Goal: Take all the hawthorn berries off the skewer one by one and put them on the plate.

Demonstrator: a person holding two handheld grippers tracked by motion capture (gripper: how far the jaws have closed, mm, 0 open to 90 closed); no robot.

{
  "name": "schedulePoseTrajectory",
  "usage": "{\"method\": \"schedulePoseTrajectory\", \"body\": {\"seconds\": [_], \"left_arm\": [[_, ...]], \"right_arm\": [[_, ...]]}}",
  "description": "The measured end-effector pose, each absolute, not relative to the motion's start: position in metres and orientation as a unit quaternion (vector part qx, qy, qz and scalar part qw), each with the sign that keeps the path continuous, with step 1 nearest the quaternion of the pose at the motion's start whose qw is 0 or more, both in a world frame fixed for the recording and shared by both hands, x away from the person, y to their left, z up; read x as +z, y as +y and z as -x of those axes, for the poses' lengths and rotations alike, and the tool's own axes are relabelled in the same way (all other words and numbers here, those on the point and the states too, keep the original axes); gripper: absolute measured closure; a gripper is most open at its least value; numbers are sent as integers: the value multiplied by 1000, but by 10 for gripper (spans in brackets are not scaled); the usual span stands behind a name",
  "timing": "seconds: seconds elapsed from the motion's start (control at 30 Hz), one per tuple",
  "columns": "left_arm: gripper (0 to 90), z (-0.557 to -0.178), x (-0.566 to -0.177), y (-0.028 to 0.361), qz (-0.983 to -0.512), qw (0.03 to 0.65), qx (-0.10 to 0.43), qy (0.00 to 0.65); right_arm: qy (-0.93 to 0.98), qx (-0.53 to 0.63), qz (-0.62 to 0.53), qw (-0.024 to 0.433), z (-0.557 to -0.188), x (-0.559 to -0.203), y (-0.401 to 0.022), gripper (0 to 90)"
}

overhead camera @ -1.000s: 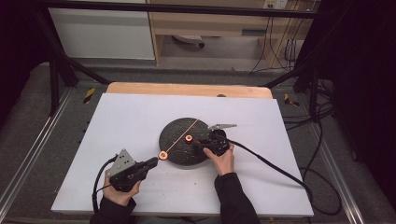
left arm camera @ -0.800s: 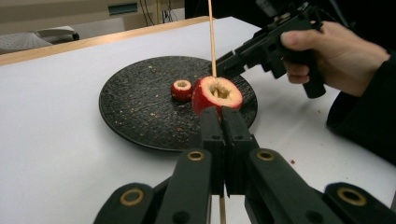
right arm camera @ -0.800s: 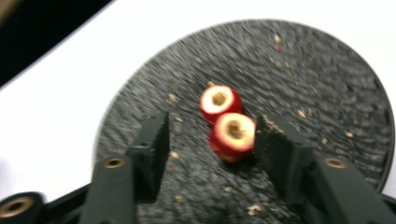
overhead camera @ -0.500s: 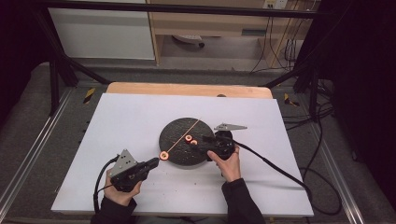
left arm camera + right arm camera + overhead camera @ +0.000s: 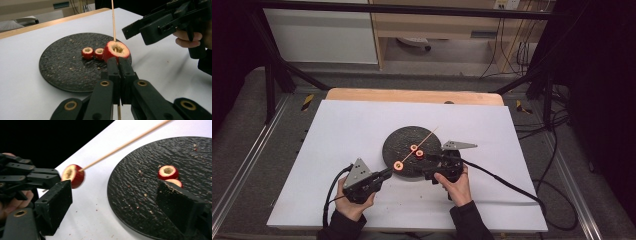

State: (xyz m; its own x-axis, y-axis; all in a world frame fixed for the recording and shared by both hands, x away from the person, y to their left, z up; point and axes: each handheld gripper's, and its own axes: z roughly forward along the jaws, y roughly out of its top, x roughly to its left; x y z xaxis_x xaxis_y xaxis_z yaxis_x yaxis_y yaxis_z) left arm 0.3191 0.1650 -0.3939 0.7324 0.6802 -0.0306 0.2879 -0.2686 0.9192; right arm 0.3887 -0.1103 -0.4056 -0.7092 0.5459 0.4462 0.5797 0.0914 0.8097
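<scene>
Since a second ago the right gripper (image 5: 435, 161) has drawn back from the two small red cored fruit rings (image 5: 416, 149) toward the near right edge of the round black stone-like plate (image 5: 404, 137), and its jaws have just been opening; they now stand apart with nothing between them, one over the plate in the right gripper view. The left gripper (image 5: 119, 65) sits at the plate's near left edge, its jaws clamped tight on the thin wooden skewer (image 5: 113, 20). A larger red cored fruit piece (image 5: 116, 50) is threaded on that skewer just beyond the jaw tips, raised beside the plate's edge. The skewer runs on slantwise over the plate toward its far right side. The two loose rings lie touching each other on the plate, near its middle. The plate rests on the white worktop (image 5: 337, 130), with crumbs scattered around.
</scene>
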Motion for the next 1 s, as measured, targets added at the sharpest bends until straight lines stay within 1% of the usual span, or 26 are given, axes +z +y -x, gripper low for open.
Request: {"method": "schedulePoseTrajectory", "body": {"seconds": [0.17, 0.33, 0.6, 0.87, 1.0], "left_arm": [[885, -320, -394, 152, -780, 515, 188, 302], [885, -321, -394, 145, -783, 514, 188, 295], [885, -320, -394, 139, -785, 516, 184, 290], [885, -319, -395, 138, -784, 519, 182, 288], [885, -319, -395, 139, -784, 520, 180, 288]], "right_arm": [[-737, -562, 376, 22, -384, -405, -111, 206], [-734, -569, 370, 37, -382, -406, -110, 284], [-732, -575, 361, 59, -382, -407, -109, 435], [-735, -574, 352, 82, -383, -409, -108, 548], [-734, -577, 347, 91, -383, -409, -108, 590]]}}
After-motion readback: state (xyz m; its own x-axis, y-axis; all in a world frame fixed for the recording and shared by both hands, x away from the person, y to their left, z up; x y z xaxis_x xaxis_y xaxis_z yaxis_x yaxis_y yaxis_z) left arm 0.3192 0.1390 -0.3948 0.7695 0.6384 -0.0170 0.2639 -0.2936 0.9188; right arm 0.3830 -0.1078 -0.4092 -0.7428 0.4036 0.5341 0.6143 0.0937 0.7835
